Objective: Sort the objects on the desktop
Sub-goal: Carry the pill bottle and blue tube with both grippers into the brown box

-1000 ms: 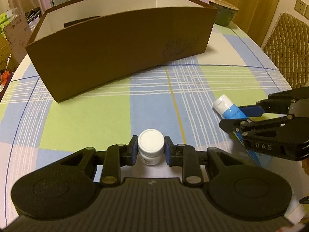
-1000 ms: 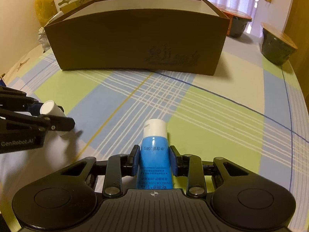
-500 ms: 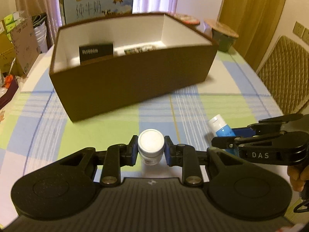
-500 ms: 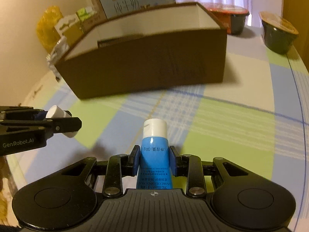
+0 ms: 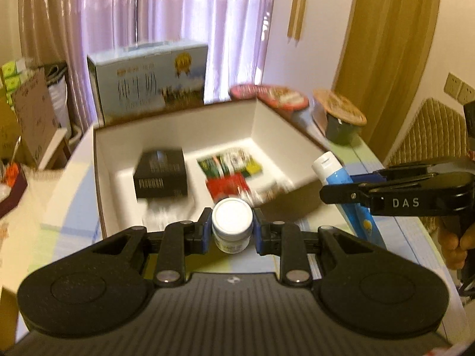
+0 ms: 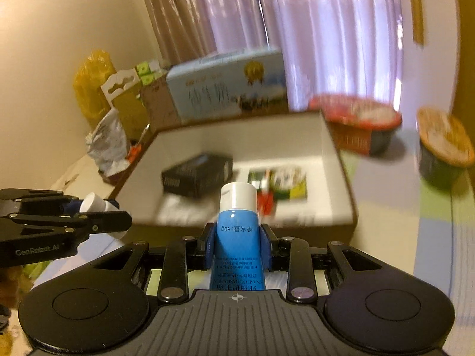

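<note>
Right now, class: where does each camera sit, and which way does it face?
Left wrist: on the left gripper, facing down into the brown box; holds a white jar; right gripper and a hand show.
Right wrist: on its gripper, same direction; clamps a blue tube.
Shared: box, jar, tube, milk carton.

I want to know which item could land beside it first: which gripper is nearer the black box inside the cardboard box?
Left. The left gripper, holding the white jar, sits just before the black box; the right gripper, with the blue tube, is off to its right.
</note>
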Tool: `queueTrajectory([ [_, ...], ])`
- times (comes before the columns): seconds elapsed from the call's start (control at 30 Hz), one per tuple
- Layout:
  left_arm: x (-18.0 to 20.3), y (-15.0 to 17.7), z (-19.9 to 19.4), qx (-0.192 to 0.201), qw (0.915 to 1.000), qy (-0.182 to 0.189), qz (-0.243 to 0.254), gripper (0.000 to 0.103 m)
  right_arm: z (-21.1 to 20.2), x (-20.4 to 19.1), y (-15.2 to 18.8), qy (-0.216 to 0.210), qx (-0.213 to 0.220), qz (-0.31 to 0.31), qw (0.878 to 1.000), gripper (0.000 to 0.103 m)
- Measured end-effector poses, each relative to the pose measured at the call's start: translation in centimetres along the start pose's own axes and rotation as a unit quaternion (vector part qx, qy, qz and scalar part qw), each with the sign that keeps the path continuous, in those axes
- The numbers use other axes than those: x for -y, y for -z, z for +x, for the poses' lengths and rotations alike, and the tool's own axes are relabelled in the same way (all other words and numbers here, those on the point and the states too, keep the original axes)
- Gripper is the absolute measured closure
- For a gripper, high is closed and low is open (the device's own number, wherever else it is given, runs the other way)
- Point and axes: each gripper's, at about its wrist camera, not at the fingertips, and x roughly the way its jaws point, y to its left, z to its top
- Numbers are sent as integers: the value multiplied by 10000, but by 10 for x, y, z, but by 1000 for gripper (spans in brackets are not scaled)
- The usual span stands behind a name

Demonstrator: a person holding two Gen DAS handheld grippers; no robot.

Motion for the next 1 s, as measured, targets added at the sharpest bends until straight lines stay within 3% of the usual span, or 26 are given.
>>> queueTrajectory([
  [0.1,-6,-23,12,106,9999,46,41,80,19,6,-25,97,45,-101,9999,75],
  [0.37,-13,-71,78,-83,9992,62,395,80,90,24,-70,423,-263,-337,9982,75],
  [0.7,-35,-89,168,-546,9973,59,493,80,162,50,-80,721,-739,-419,9938,74],
  [1.0,-46,-96,219,-893,9949,91,449,80,194,57,-84,763,-963,-567,9908,75],
])
